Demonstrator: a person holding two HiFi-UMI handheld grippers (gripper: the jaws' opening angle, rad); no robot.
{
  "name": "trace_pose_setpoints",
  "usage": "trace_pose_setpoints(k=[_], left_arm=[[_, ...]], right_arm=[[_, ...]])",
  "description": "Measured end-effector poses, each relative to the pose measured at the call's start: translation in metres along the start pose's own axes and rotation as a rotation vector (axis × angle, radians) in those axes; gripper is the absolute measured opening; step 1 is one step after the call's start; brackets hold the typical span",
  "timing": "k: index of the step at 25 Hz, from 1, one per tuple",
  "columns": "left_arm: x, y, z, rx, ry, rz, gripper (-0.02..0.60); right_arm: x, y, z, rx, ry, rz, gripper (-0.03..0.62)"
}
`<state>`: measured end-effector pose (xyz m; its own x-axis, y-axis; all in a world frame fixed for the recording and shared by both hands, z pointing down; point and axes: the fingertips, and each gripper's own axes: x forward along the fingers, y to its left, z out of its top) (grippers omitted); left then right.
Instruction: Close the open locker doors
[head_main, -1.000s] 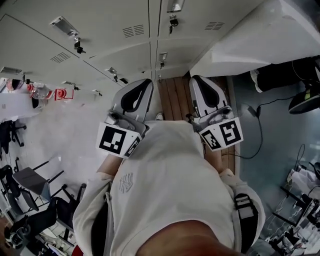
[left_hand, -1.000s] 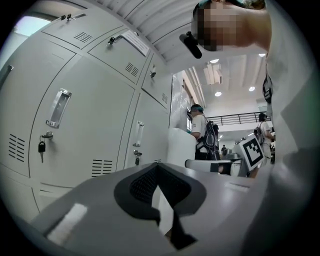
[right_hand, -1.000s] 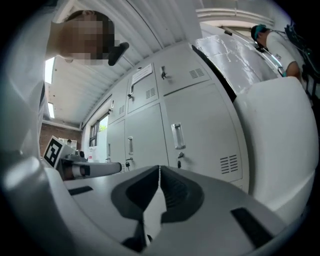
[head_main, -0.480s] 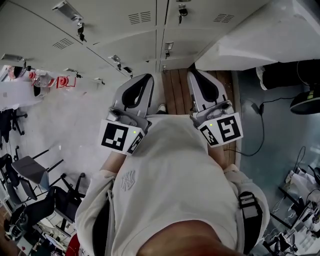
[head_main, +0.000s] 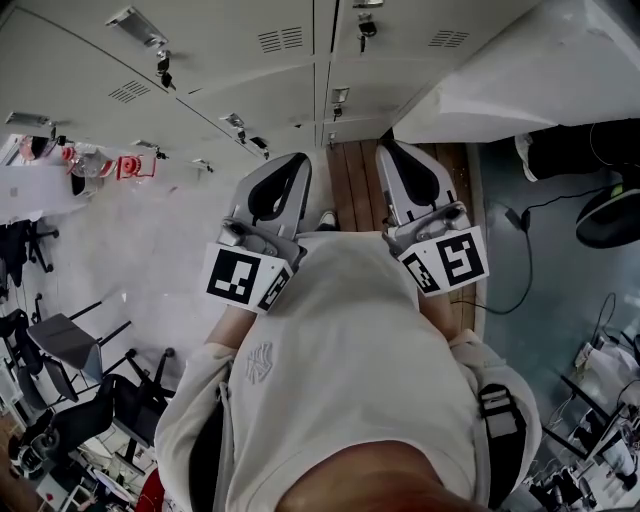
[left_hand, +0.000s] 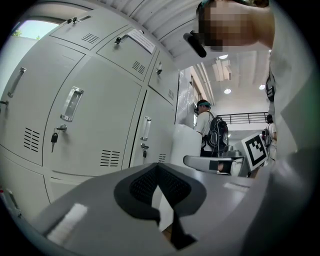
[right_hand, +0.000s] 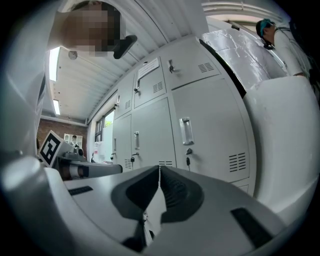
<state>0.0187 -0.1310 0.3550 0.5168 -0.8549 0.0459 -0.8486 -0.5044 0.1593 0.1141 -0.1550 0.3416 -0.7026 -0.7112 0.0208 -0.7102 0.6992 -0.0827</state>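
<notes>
Lockers (head_main: 230, 60) seen shifted slightly up-frame over the last second | left gripper (head_main: 290, 162) and right gripper (head_main: 392, 150) held at chest, both pinched together on nothing | apparent open locker door (head_main: 500, 80) at right, well apart, closing judged not begun.

You hold both grippers out in front of your chest, side by side and a little apart, with their marker cubes nearest your body. Your left gripper (head_main: 292, 165) points forward, jaws pressed together with nothing between them. Your right gripper (head_main: 390, 150) matches it, jaws together and empty.
</notes>
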Motion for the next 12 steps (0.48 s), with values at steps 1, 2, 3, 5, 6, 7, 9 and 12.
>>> trace_pose_setpoints(k=[1,2,3,5,6,7,9,12], left_arm=[[0.0003,0.0003,0.0001,0.001,0.001,0.000,0.002],[0.0007,0.0007,0.0001,0.001,0.002,-0.001,0.002],[0.0012,0.0012,0.0000,0.002,0.002,-0.001,0.002],[0.0020,0.0018,0.0002,0.003,0.003,-0.001,0.002],[0.0023,0.0019,0.0004,0.003,0.002,-0.001,0.002],[0.0025,0.0018,0.0008,0.003,0.002,-0.001,0.002],[0.0030,0.0015,0.0014,0.004,0.001,-0.001,0.002],[0.0035,0.0011,0.0022,0.005,0.000,0.001,0.002]], right_arm=[[0.0004,-0.0002,0.0003,0.000,-0.002,0.000,0.017],[0.0009,-0.0006,0.0006,0.000,-0.004,-0.001,0.017],[0.0014,-0.0010,0.0008,0.000,-0.006,-0.001,0.017],[0.0022,-0.0017,0.0008,0.001,-0.008,0.000,0.017],[0.0024,-0.0020,0.0007,0.001,-0.008,0.000,0.017],[0.0026,-0.0024,0.0006,0.001,-0.008,-0.001,0.017],[0.0024,-0.0033,0.0011,0.000,-0.008,-0.002,0.017],[0.0018,-0.0043,0.0026,0.001,-0.011,-0.002,0.017]])
